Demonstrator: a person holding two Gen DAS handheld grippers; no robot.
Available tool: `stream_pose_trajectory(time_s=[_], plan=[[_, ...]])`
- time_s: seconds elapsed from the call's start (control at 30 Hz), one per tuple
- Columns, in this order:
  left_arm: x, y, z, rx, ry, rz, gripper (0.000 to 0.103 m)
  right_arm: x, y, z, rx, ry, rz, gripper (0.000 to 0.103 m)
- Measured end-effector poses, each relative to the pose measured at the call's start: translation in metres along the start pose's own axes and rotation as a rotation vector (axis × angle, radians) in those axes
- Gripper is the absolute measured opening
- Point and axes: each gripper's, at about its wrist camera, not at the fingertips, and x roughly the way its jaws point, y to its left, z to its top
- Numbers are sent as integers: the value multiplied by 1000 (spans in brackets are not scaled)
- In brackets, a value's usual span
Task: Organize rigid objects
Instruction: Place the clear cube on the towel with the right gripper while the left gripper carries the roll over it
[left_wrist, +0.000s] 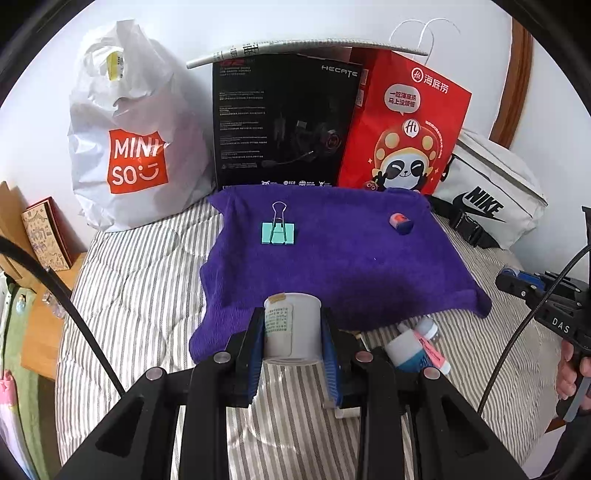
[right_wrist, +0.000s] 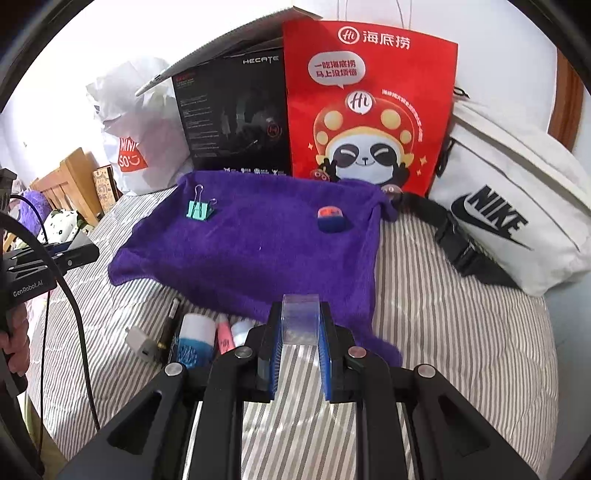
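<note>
Plastic, light and stiff: white bottle (left_wrist: 291, 328) clamped across its body in the left gripper (left_wrist: 292, 345) jaws, clear tape roll (right_wrist: 300, 319) (slippery, hollow) pinched in the right gripper (right_wrist: 300, 332), both above the striped bed (right_wrist: 443, 314) by the purple towel (left_wrist: 343, 254), bags against the wall

Binder clip (left_wrist: 277, 232) left, eraser (left_wrist: 400, 223) right, apparently apart, on towel (left_wrist: 369, 273).
</note>
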Motion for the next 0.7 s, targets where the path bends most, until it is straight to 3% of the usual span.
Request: stream_pose_trajectory(time_s=[0.33, 0.53, 0.7], plan=[[18, 10, 13, -17, 12, -4, 27, 23, -8, 26, -9, -12, 4, 17], [22, 21, 11, -44, 15, -3, 27, 57, -16, 41, -7, 4, 25, 17], [28, 29, 5, -63, 32, -5, 27, 94, -22, 53, -33, 32, -8, 17]])
